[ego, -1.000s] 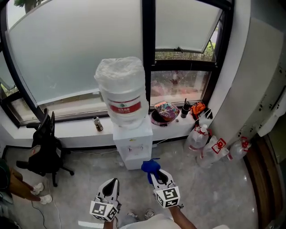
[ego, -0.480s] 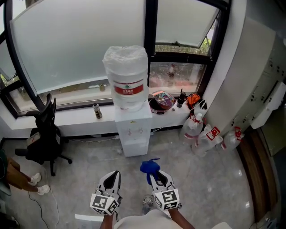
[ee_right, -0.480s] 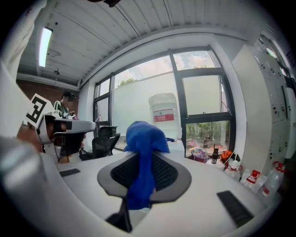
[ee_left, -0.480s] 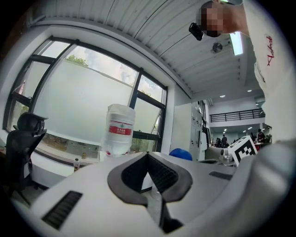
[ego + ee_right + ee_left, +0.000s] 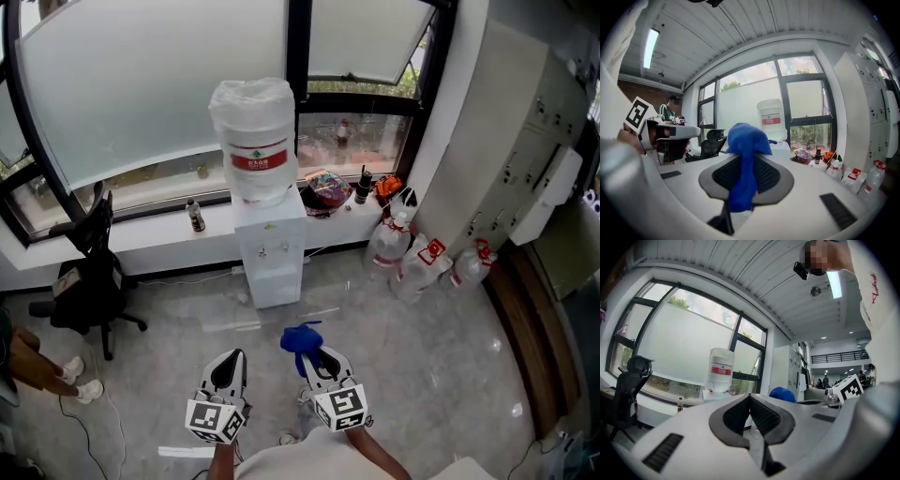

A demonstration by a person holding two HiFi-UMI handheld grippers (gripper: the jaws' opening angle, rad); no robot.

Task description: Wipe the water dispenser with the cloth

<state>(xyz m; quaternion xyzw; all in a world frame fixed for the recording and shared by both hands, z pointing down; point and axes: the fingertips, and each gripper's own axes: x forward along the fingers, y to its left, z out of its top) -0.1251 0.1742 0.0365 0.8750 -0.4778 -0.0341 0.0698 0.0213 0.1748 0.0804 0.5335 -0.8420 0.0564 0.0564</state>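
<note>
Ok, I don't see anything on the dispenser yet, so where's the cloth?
The blue cloth is pinched in the right gripper, low centre in the head view, well short of the water dispenser.

Soft blue cloth (image 5: 742, 140); glossy marbled floor (image 5: 441, 366).

Grey floor (image 5: 427, 361) carries water dispenser (image 5: 270, 261), chair (image 5: 86, 281) (black), bottles (image 5: 419, 267).
</note>
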